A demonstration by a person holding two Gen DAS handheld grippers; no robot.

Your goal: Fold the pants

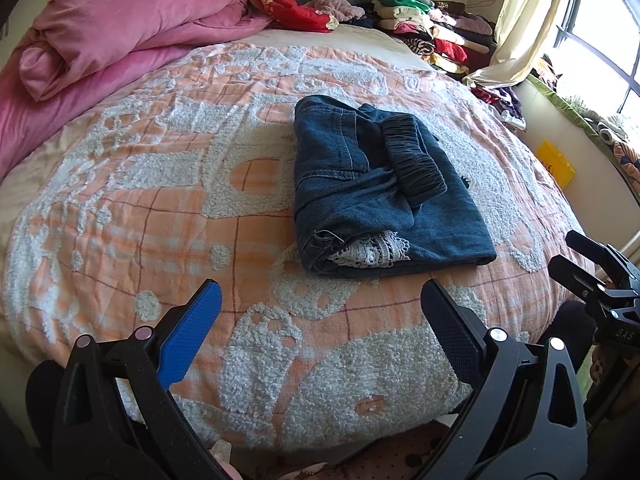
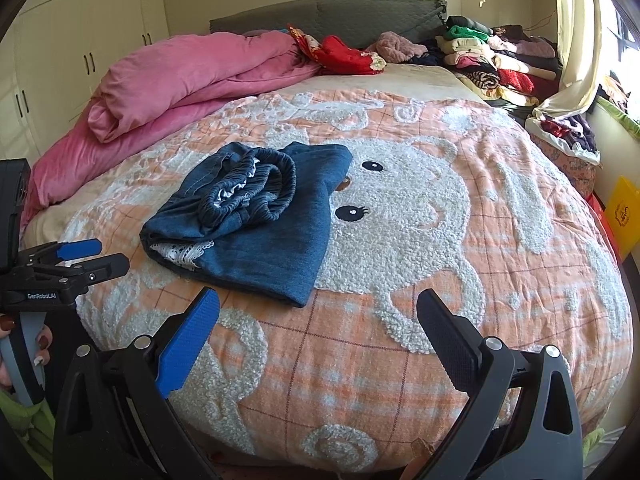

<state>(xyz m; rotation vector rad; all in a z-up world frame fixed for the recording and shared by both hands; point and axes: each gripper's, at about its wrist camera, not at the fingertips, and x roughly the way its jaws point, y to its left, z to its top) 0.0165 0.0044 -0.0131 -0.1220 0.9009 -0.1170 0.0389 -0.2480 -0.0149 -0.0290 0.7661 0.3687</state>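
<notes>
Blue denim pants [image 1: 384, 192] lie folded in a compact bundle on the bed, elastic waistband on top and white lace trim showing at the near edge. They also show in the right wrist view [image 2: 256, 220]. My left gripper [image 1: 320, 300] is open and empty, held back from the pants over the near part of the bed. My right gripper [image 2: 318, 308] is open and empty, near the bed's front edge, to the right of the pants. The right gripper also shows at the right edge of the left wrist view [image 1: 592, 272], and the left gripper at the left edge of the right wrist view [image 2: 96, 256].
The bed has an orange and white bear-pattern blanket [image 2: 420, 240]. A pink duvet [image 2: 180, 80] is heaped at the far left. Stacks of folded clothes [image 2: 492, 60] sit at the far right by the headboard. A curtain [image 2: 576, 40] and a window are on the right, wardrobes on the left.
</notes>
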